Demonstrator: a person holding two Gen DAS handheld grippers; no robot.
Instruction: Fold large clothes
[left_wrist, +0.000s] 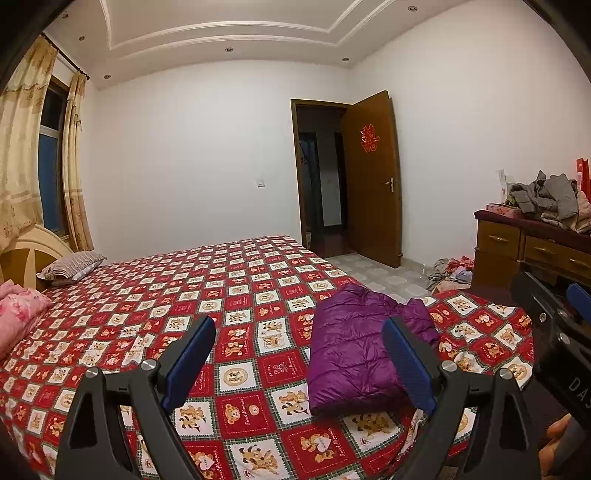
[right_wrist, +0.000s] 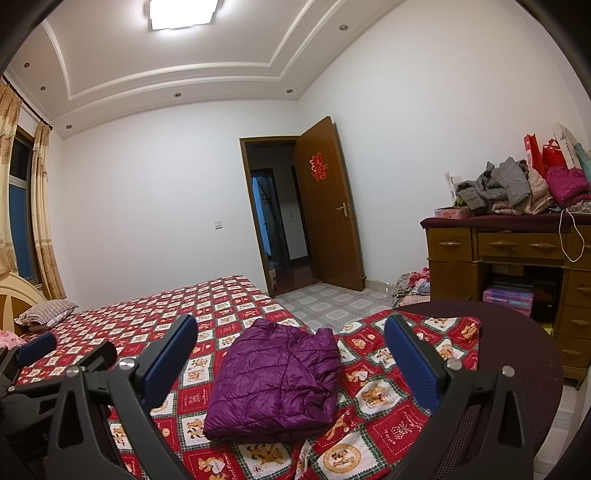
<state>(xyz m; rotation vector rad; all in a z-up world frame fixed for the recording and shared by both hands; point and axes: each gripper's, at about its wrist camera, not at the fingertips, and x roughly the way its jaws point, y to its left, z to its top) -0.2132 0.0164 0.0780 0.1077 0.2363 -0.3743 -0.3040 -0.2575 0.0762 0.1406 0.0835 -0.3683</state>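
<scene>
Folded purple down jacket lying on the bed.

I see both my left tongs and my right tongs spread wide and holding nothing, raised above the bear-patterned bedspread; the jacket rests near the bed's foot corner.

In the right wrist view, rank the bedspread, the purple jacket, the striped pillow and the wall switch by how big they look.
1. bedspread
2. purple jacket
3. striped pillow
4. wall switch

The pillow lies far from the camera, so it is likely bigger than it looks.
</scene>
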